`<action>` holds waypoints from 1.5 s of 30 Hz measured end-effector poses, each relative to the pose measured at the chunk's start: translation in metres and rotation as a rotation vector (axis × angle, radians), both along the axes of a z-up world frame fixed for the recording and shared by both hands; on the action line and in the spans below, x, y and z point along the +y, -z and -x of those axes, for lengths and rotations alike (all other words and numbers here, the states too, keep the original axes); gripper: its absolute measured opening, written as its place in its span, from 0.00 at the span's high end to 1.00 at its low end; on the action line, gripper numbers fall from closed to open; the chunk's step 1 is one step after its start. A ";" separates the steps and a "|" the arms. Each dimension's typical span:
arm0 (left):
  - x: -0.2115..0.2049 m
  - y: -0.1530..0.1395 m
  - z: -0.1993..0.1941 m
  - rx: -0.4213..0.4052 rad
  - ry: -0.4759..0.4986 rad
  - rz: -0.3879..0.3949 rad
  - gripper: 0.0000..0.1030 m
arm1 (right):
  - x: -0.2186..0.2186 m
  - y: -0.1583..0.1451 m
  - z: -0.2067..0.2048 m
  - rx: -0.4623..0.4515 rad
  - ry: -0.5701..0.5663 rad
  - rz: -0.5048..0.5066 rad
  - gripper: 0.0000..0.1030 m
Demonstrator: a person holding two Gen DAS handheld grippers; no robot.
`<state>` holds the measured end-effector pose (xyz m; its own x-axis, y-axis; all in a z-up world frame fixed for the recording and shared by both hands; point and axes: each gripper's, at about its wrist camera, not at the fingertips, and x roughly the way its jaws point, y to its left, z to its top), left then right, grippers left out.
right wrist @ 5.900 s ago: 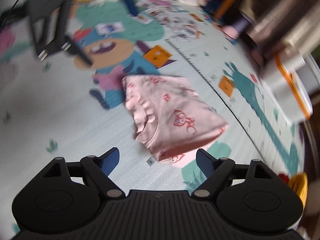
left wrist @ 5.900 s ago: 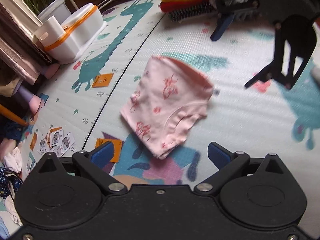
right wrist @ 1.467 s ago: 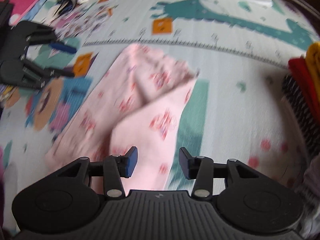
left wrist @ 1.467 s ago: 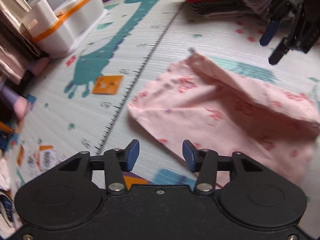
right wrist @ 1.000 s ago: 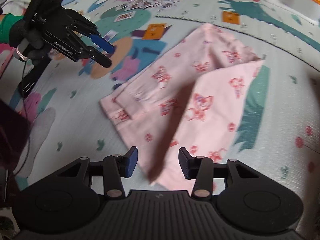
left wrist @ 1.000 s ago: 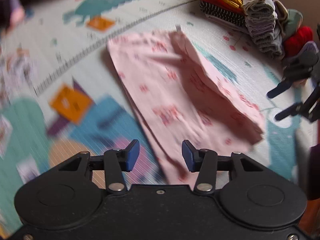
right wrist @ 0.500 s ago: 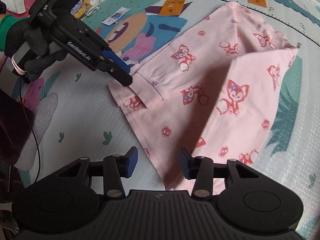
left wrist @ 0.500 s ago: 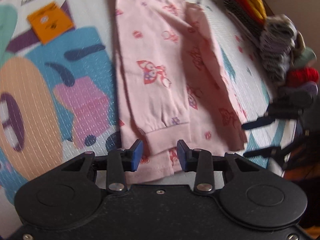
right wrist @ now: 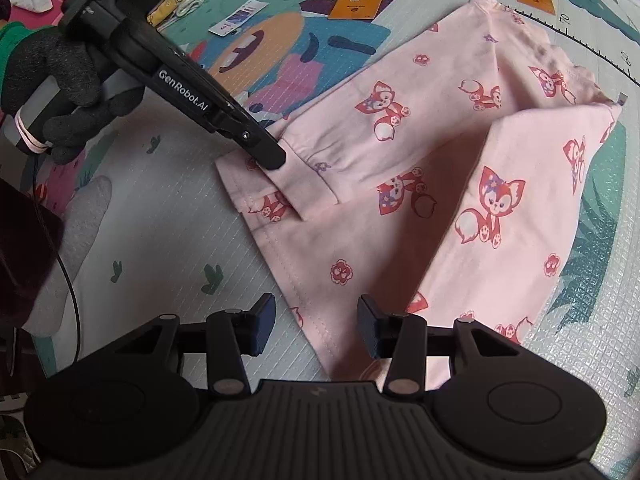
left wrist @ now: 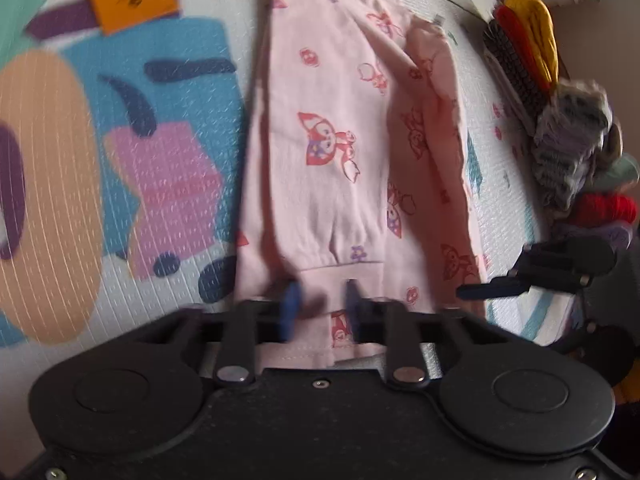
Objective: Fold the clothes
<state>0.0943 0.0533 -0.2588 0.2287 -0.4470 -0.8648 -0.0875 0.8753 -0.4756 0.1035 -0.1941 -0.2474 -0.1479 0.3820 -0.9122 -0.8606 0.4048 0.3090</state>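
The left gripper [left wrist: 319, 306] has its blue fingertips low over the ribbed sleeve cuff [left wrist: 340, 276] of the pink shirt [left wrist: 344, 152], a narrow gap between them with cuff fabric showing in it; the left wrist view is blurred here, so whether they actually pinch the cuff cannot be told. Seen from the right wrist camera, the same tool's black tip presses down at the cuff's edge [right wrist: 304, 184], the gripper [right wrist: 268, 158] held in a black-gloved left hand [right wrist: 60, 88].

The right gripper [right wrist: 316, 326] hovers with its jaws spread, straddling the near hem of the shirt [right wrist: 420, 184], touching nothing that can be seen.

The shirt (pink, printed with red foxes and small flowers) lies flat on the play mat [right wrist: 168, 240], one sleeve folded in across its front and its far side doubled over into a raised flap. Beyond the shirt, two orange cards [right wrist: 356, 4] rest on the mat near a printed ruler line. To the far side of the shirt in the left wrist view sits a stack of folded clothes [left wrist: 560, 120], yellow, red, striped and grey.
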 end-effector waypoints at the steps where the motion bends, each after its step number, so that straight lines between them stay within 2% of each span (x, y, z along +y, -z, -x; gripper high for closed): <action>1: -0.002 -0.003 0.000 -0.018 0.022 -0.021 0.98 | 0.000 0.001 0.000 -0.003 -0.001 0.004 0.55; 5: 0.002 -0.013 0.001 -0.068 0.060 -0.061 0.99 | 0.002 0.006 0.000 -0.007 -0.006 0.022 0.55; 9: 0.023 -0.031 -0.003 -0.131 0.079 -0.100 0.99 | 0.002 0.011 0.001 -0.015 -0.018 0.043 0.55; 13: 0.054 -0.043 -0.010 -0.191 0.088 -0.206 0.99 | 0.002 0.017 0.000 -0.016 -0.018 0.060 0.55; 18: 0.095 -0.049 -0.020 -0.203 0.062 -0.299 0.99 | 0.006 0.020 0.001 -0.019 -0.032 0.076 0.55; 29: 0.159 -0.065 -0.026 -0.222 0.031 -0.433 0.99 | 0.015 0.023 0.003 -0.017 -0.053 0.089 0.54; 45: 0.207 -0.059 -0.051 -0.186 0.004 -0.563 0.99 | 0.020 0.023 0.002 -0.014 -0.069 0.094 0.53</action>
<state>0.1456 0.2599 -0.2003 0.3982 0.0682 -0.9148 -0.0439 0.9975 0.0553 0.1011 -0.1745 -0.2699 -0.1579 0.2841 -0.9457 -0.8913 0.3712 0.2603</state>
